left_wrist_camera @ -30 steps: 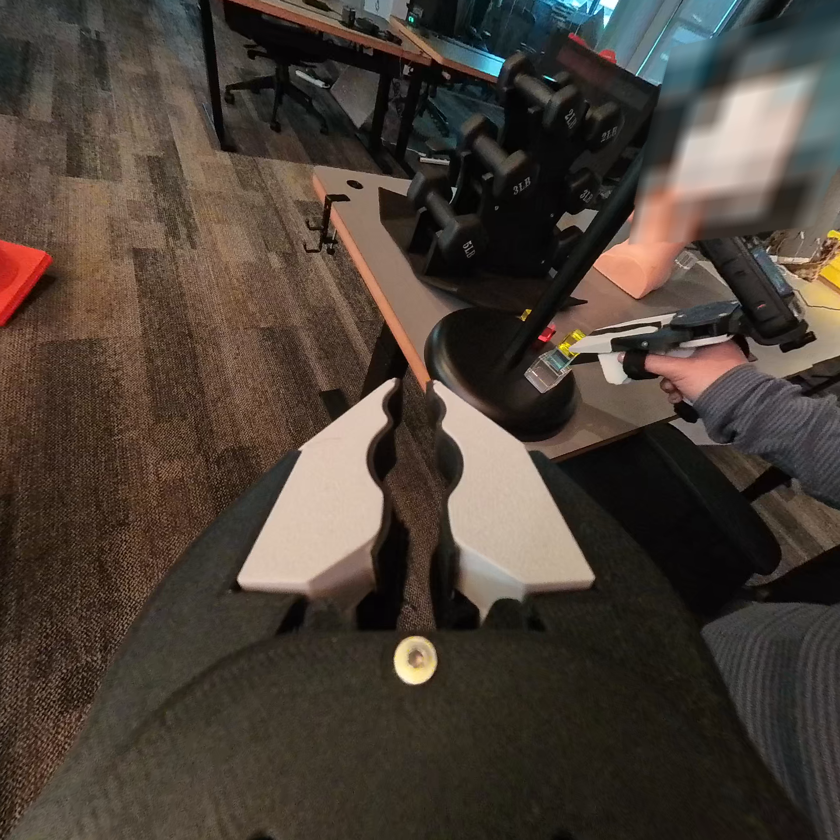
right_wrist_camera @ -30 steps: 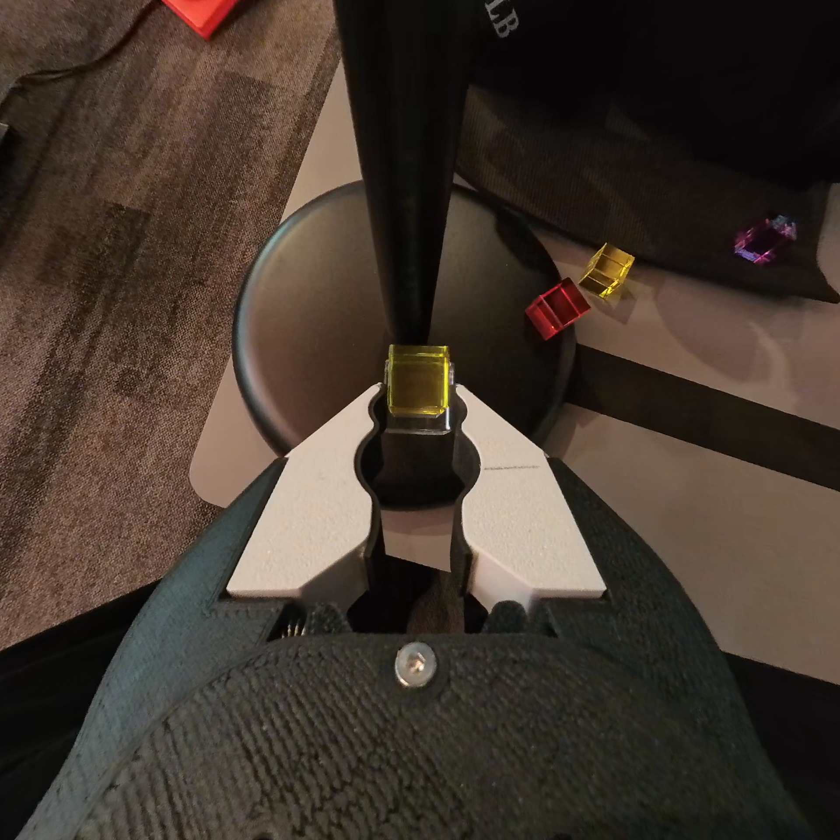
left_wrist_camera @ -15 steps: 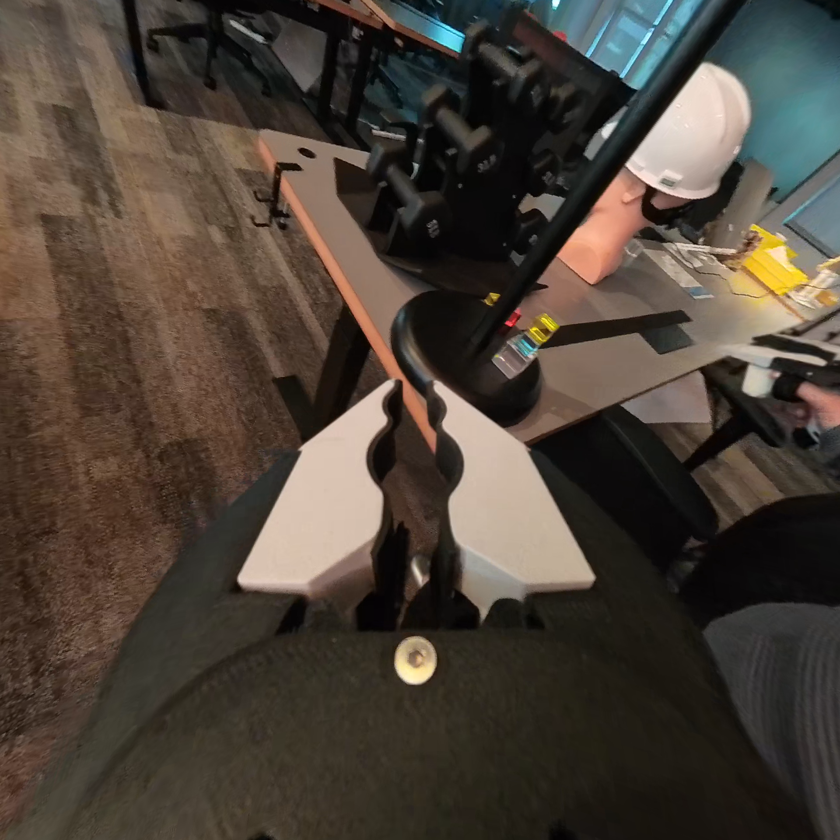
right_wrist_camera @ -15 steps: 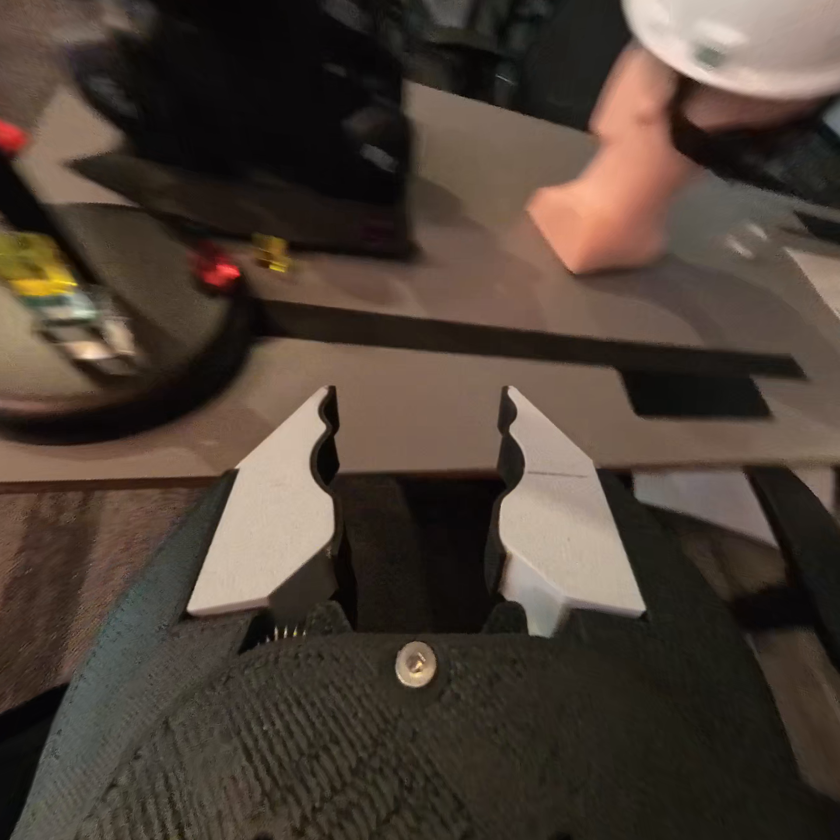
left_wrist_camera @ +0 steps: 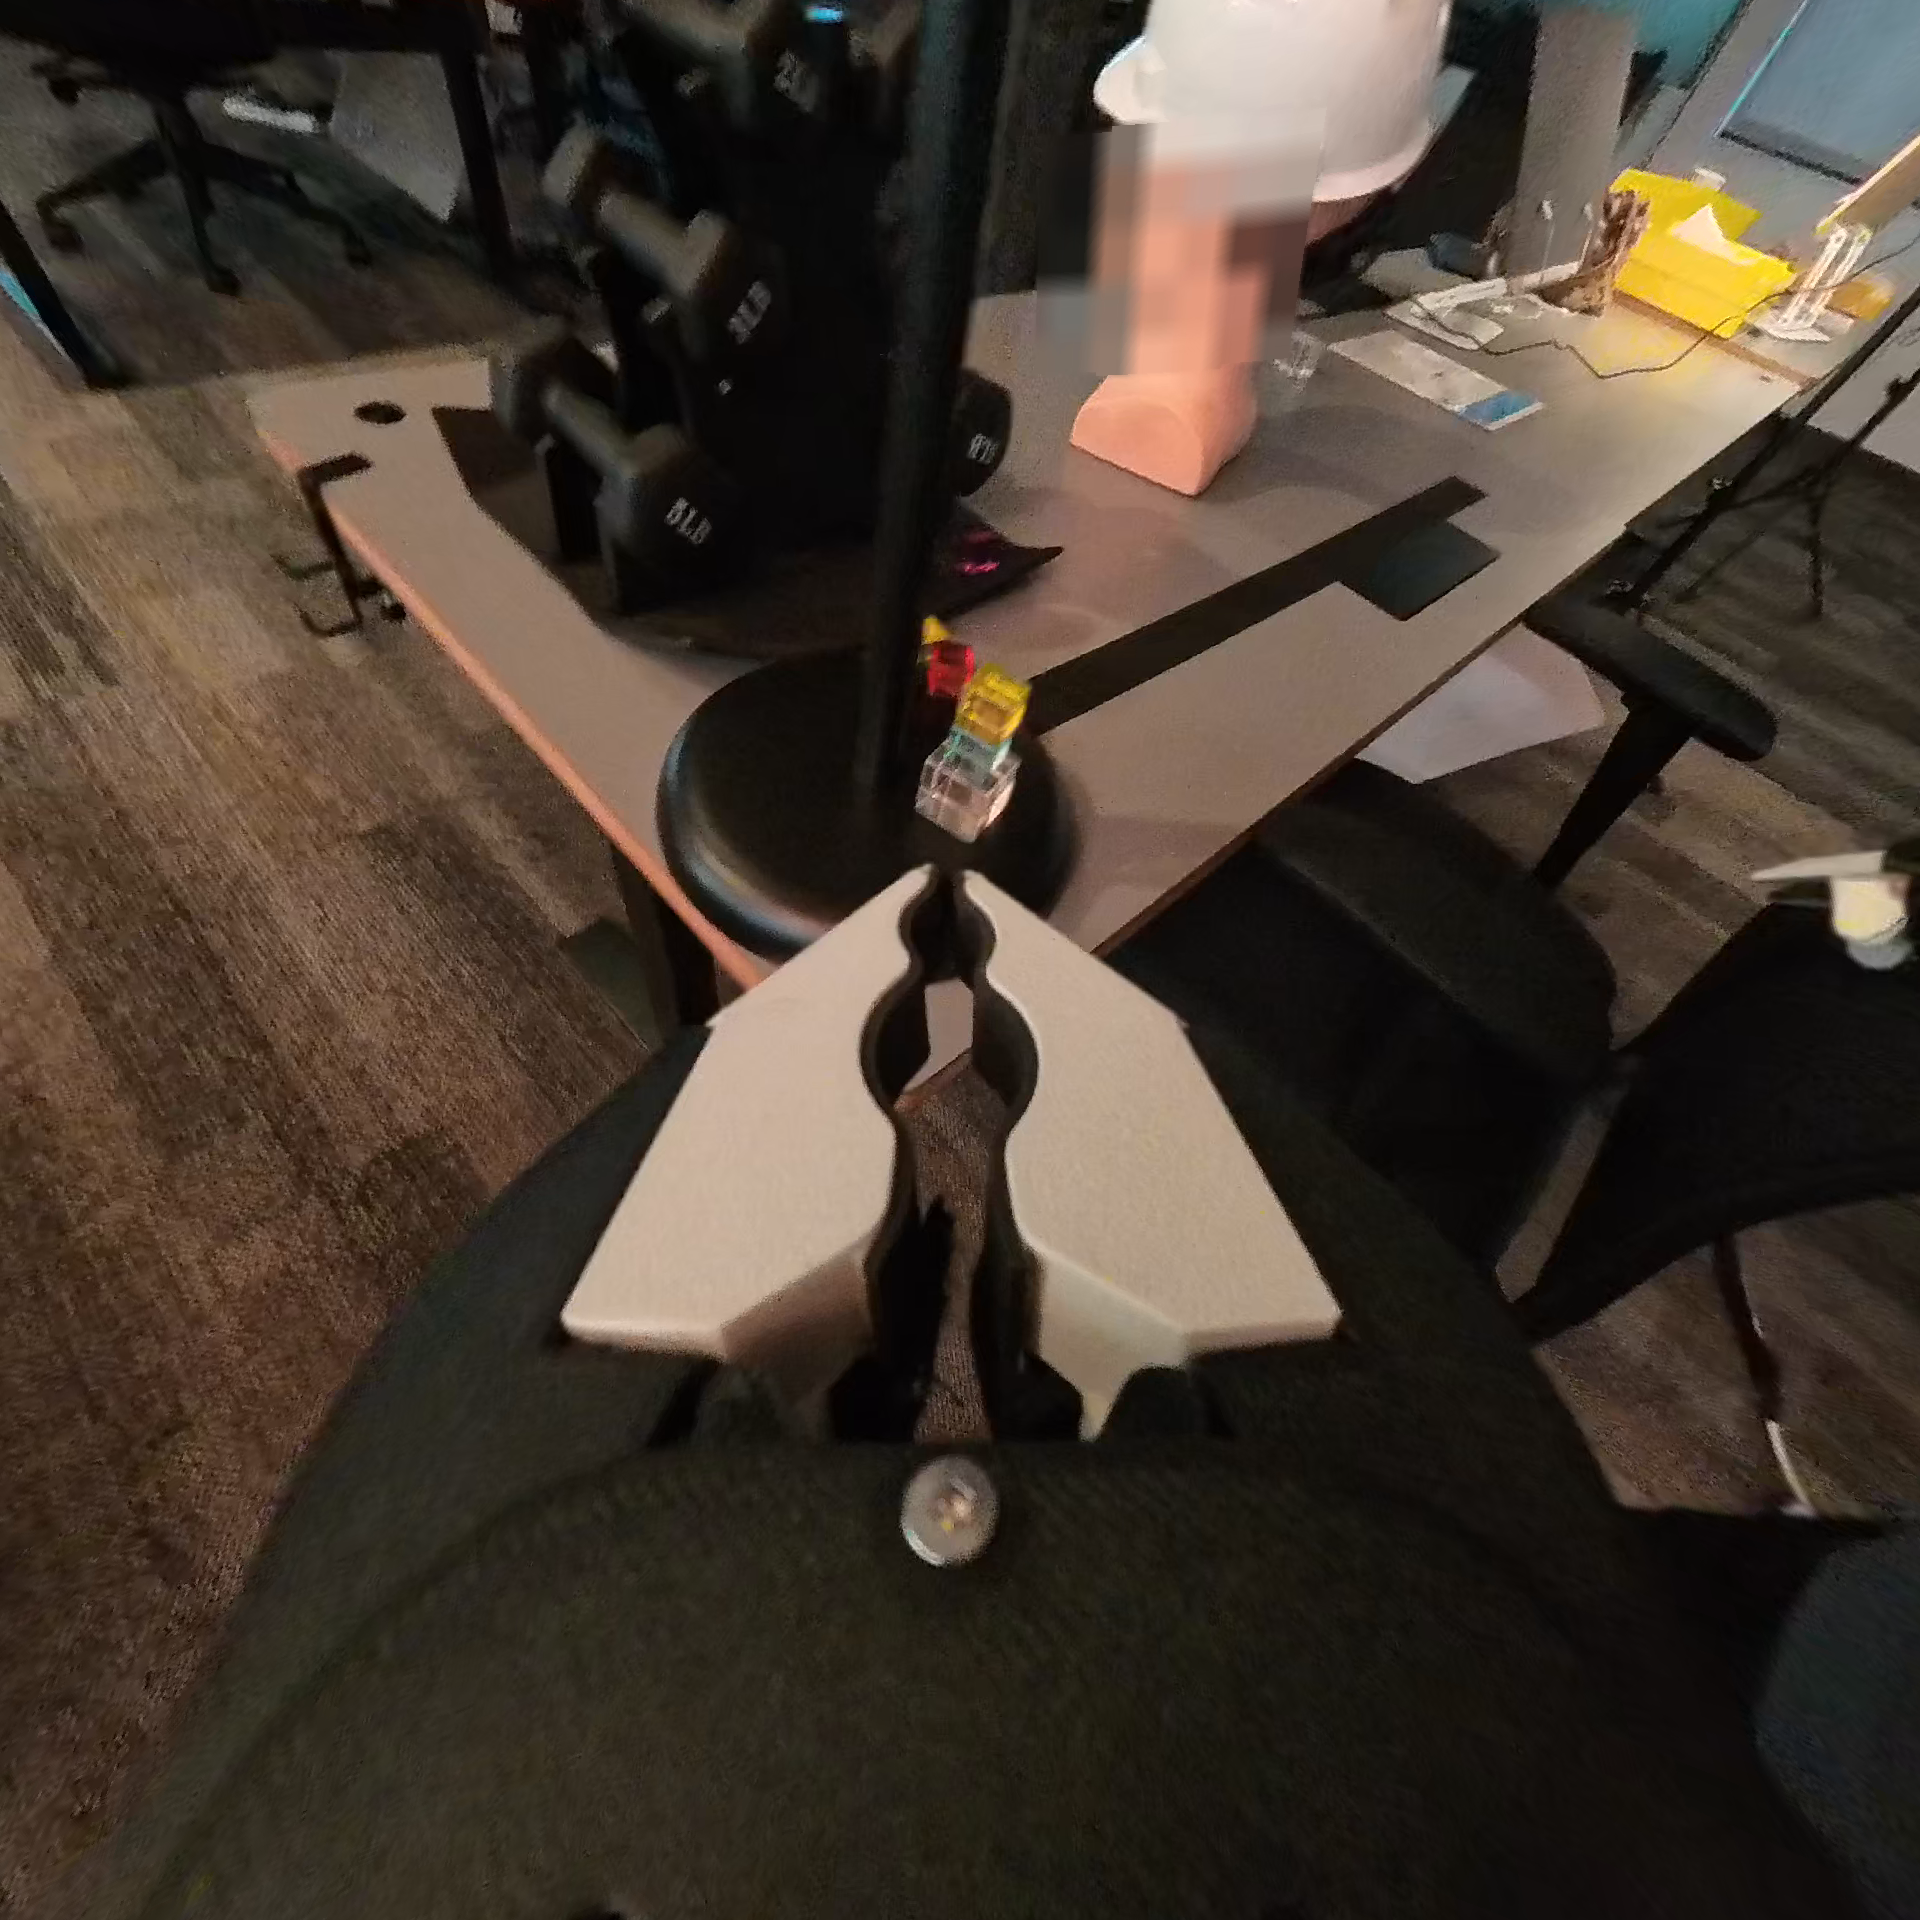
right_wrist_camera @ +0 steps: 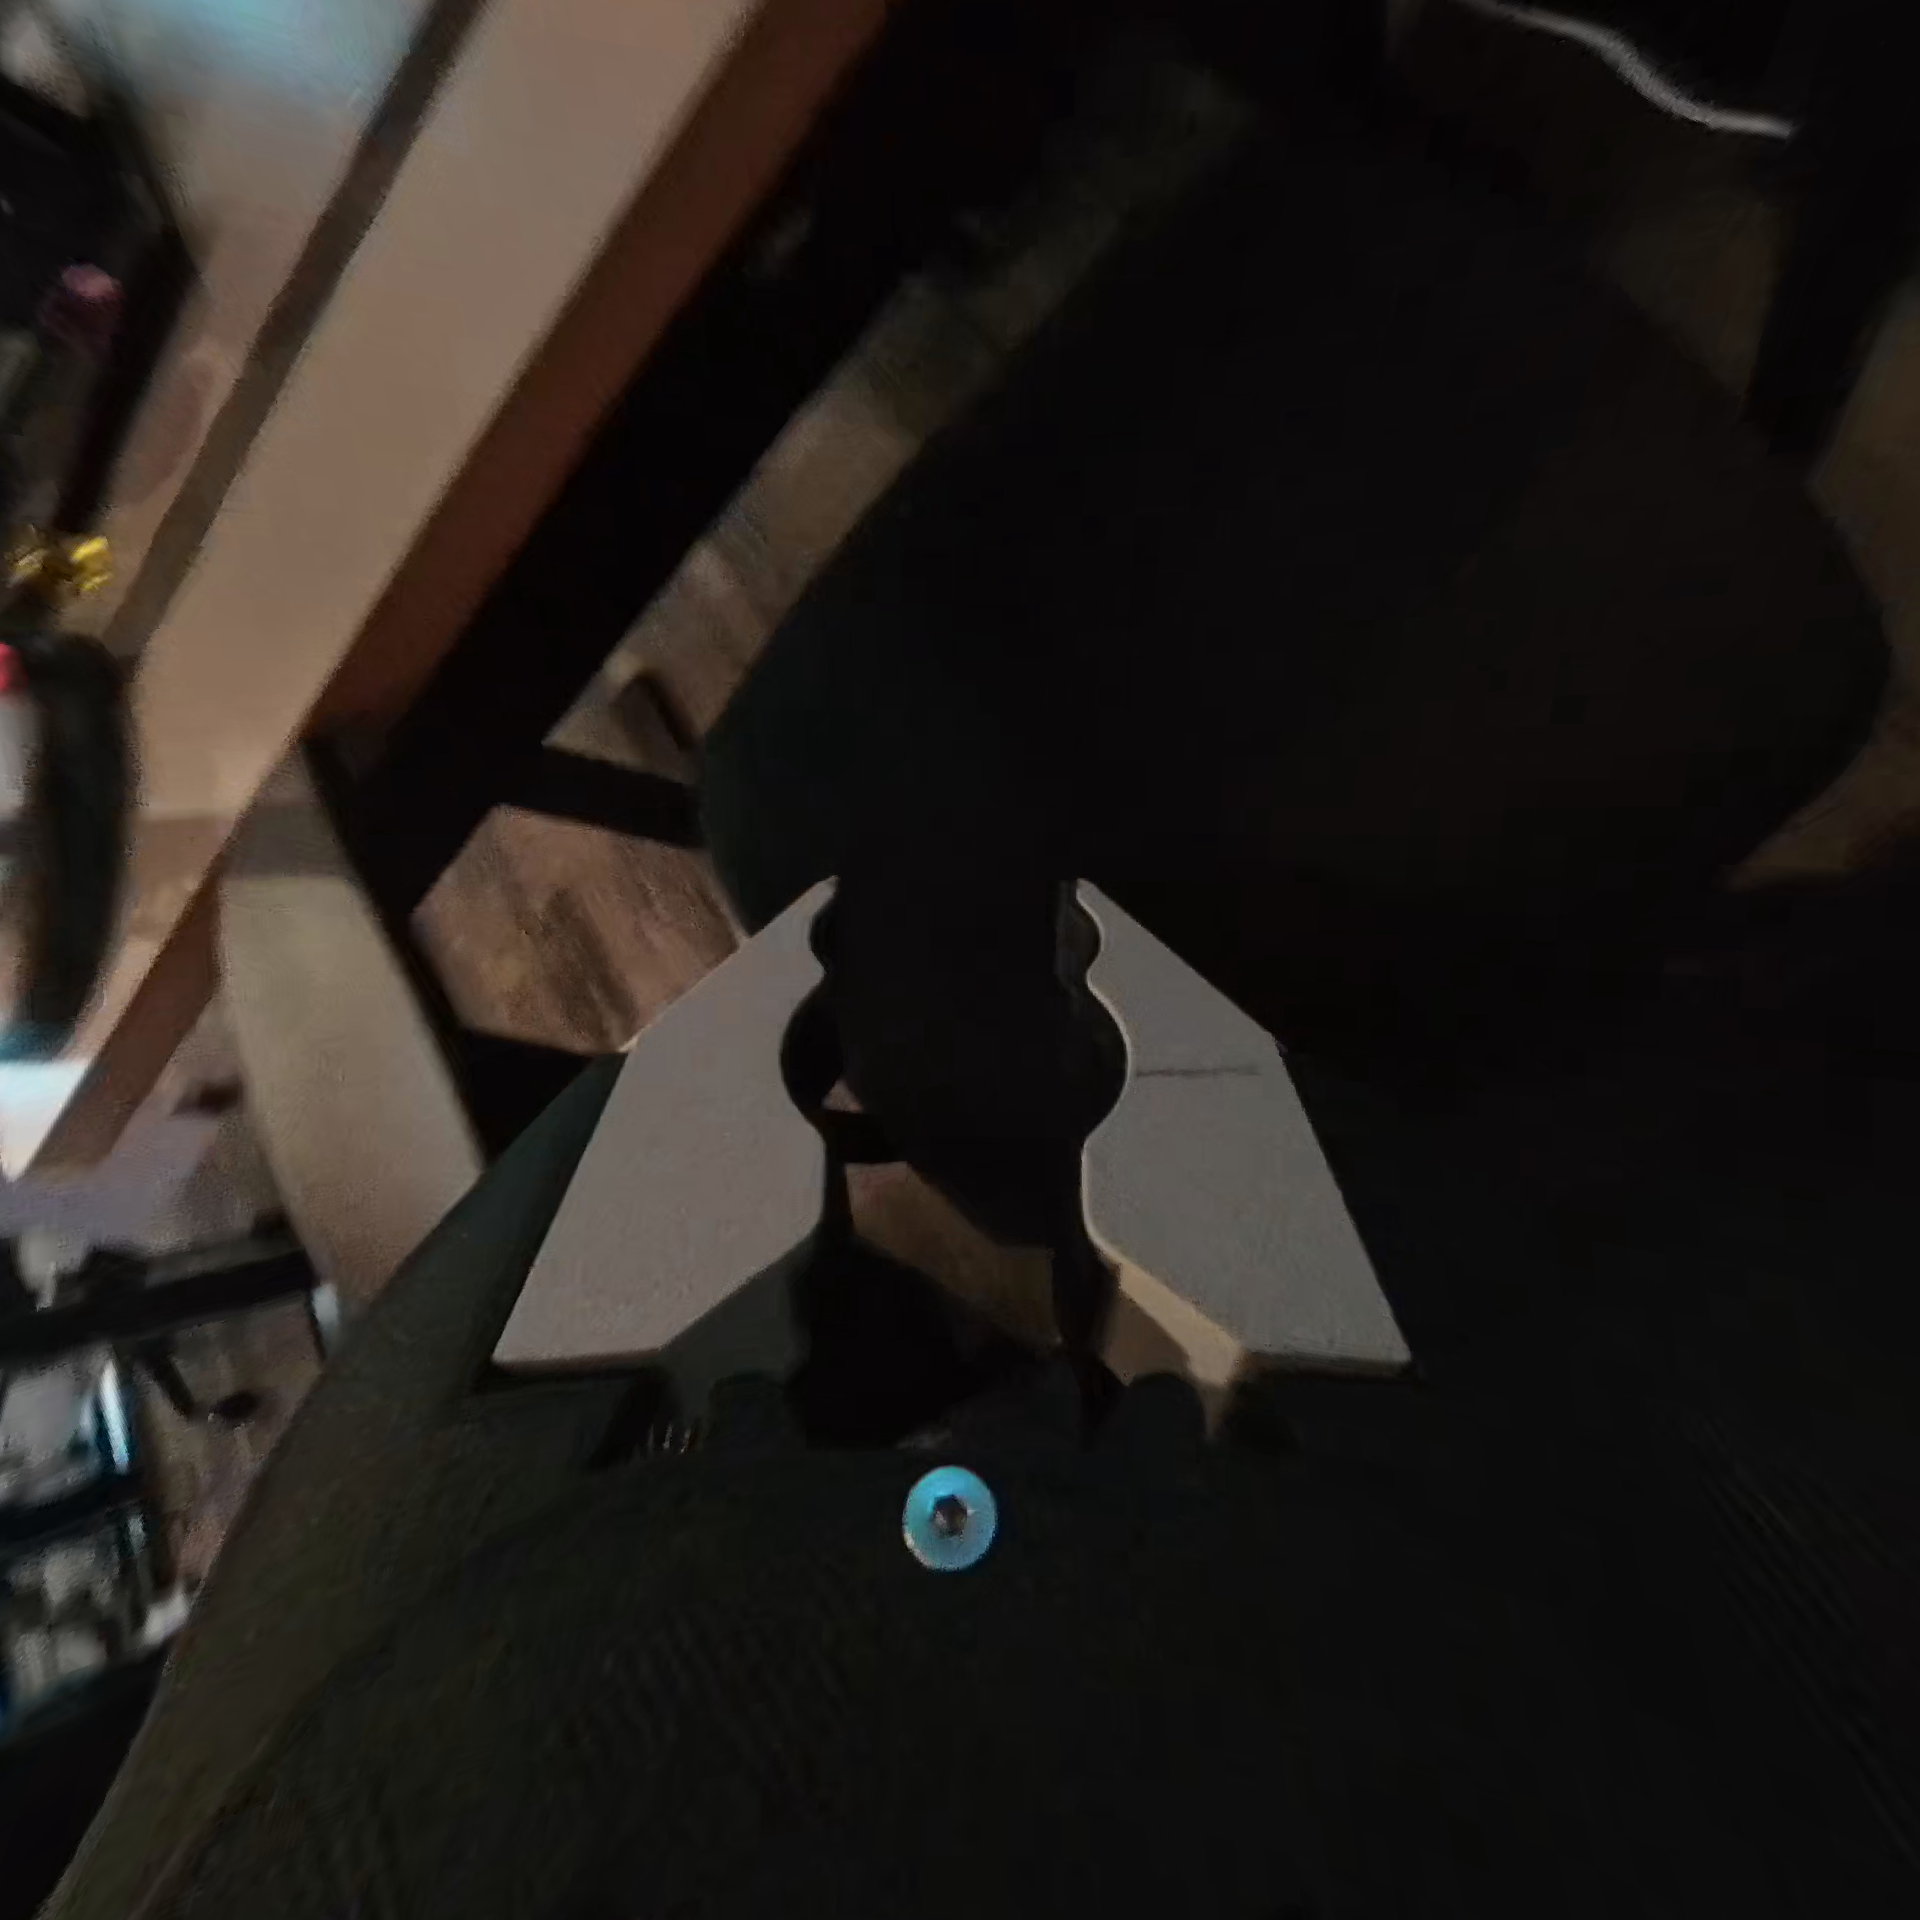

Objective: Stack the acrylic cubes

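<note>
1. I see the grey surface (left_wrist_camera: 1195, 582) with its orange edge across my left view; carpet floor (left_wrist_camera: 208, 935) lies below it.
2. A black dumbbell rack (left_wrist_camera: 727, 312) stands at the far end of the surface, with a white hard hat (left_wrist_camera: 1299, 94) to its right.
3. A round black stand base (left_wrist_camera: 769, 821) sits at the near edge, its pole (left_wrist_camera: 914, 416) rising upright.
4. My left claw (left_wrist_camera: 943, 883) hangs off the surface just short of that base, fingertips nearly touching, gripping nothing.
5. My right claw (right_wrist_camera: 951, 894) sits low beside the surface edge over a dark chair (right_wrist_camera: 1351, 623), fingers narrowly parted and bare.
6. On the base stands a small stack: a yellow cube (left_wrist_camera: 992, 707) over a clear cube (left_wrist_camera: 966, 795); a red cube (left_wrist_camera: 948, 665) lies just behind.
</note>
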The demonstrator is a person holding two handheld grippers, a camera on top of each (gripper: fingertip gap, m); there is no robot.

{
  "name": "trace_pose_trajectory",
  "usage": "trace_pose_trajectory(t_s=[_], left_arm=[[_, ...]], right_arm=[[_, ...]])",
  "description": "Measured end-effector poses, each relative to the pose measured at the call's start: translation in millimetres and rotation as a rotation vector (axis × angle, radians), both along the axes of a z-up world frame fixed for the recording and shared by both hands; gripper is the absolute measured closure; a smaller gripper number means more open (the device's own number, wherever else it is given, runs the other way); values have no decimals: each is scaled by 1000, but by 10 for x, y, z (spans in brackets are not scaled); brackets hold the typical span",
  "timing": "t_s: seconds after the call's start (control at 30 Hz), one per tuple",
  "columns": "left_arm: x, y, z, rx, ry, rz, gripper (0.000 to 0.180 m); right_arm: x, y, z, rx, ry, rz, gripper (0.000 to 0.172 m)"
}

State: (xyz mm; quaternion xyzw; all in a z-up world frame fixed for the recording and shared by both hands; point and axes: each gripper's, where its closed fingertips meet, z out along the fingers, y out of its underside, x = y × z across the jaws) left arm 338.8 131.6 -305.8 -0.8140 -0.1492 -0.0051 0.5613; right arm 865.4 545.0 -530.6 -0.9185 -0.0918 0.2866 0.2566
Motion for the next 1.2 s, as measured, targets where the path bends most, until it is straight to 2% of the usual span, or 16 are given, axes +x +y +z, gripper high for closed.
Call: trace_pose_trajectory(t_s=[0.03,0.13,0.2,0.27,0.37,0.57,0.63,0.73,0.83,0.93,1.0,1.1,1.2], left_arm=[[108,56,43,17,11,1,180],[510,220,194,81,19,-24,180],[729,273,243,93,82,-35,180],[897,275,223,86,120,-30,180],[1101,212,144,80,95,-25,180],[1186,66,-11,72,21,10,180],[1137,71,-42,67,8,16,180],[1002,131,-39,86,-30,36,180],[846,261,-26,84,-29,22,180],[589,438,27,67,59,-2,180],[326,582,125,78,110,10,180],[-24,818,361,155,122,15,178],[-326,985,426,202,157,50,175]], right_arm=[[17,18,9,-6,22,-23,136],[14,-82,48,27,-50,81,146],[40,-147,64,43,-59,107,148],[60,-240,66,43,-88,176,146],[173,-370,78,54,-88,234,146],[623,-613,211,98,-49,317,140],[691,-647,376,120,13,341,133],[720,-759,561,168,3,399,131],[335,-675,935,276,129,339,132],[-369,-642,1397,414,277,310,132],[-890,-781,1614,465,327,358,132],[-1554,-1062,1793,489,357,472,130],[-1967,-1280,1795,494,311,591,129]])
